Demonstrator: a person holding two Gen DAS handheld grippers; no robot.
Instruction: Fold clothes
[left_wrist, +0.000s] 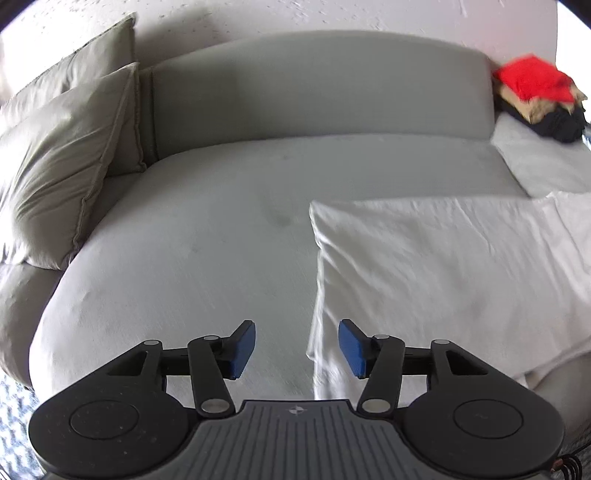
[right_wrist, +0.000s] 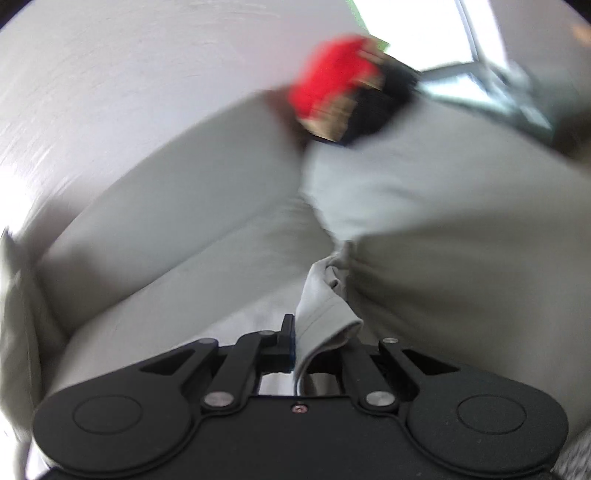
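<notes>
A white garment (left_wrist: 436, 273) lies spread flat on the right half of a pale sofa seat (left_wrist: 192, 251). My left gripper (left_wrist: 297, 349) hovers open near its left edge at the front of the seat, blue pads (left_wrist: 243, 349) apart with nothing between them. In the right wrist view the same pale cloth (right_wrist: 461, 258) is lifted and bunched. A hemmed edge (right_wrist: 321, 314) runs down into my right gripper (right_wrist: 301, 350), which is shut on it. The cloth hides the right finger. That view is blurred.
Two grey-green cushions (left_wrist: 62, 155) lean at the sofa's left end. A stack of folded clothes, red on top over tan and black (left_wrist: 535, 92), sits at the sofa's far right corner, also the blurred stack (right_wrist: 343, 88). The backrest (left_wrist: 314, 85) stands against a white wall. A window (right_wrist: 461, 55) is beyond.
</notes>
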